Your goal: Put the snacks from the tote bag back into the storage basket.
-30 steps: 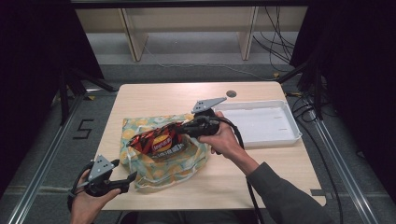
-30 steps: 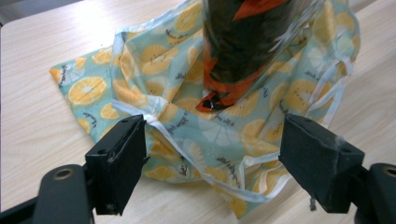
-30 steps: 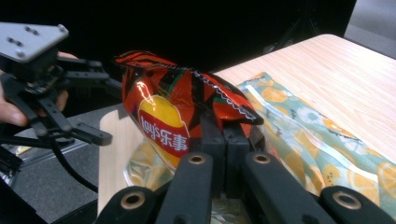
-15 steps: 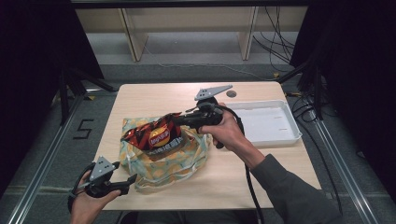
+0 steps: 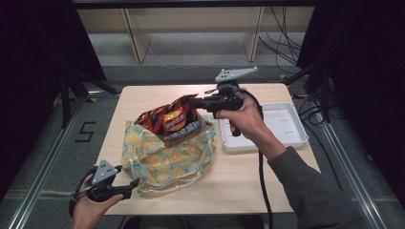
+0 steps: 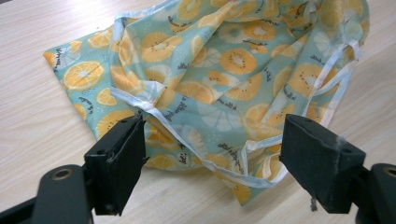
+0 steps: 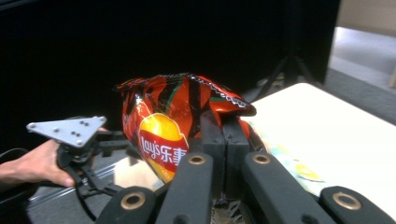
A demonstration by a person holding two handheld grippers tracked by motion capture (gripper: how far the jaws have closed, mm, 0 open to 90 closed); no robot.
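My right hand-held gripper (image 5: 197, 102) is clamped tight on the edge of the red chip bag (image 5: 171, 121), which hangs in the air just above the orange-print cloth bag (image 5: 167, 157) on the worktop (image 5: 239, 186). My left hand-held gripper (image 6: 212, 154) sits with its jaws wide apart at the cloth bag's near edge, gripping nothing. The white tray (image 5: 291, 126) lies to the right.

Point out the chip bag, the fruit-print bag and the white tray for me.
chip bag (image 5: 173, 120), high view, on its yellow logo.
fruit-print bag (image 6: 233, 60), left gripper view, on an orange slice in the print.
white tray (image 5: 286, 125), high view, on its bare floor.
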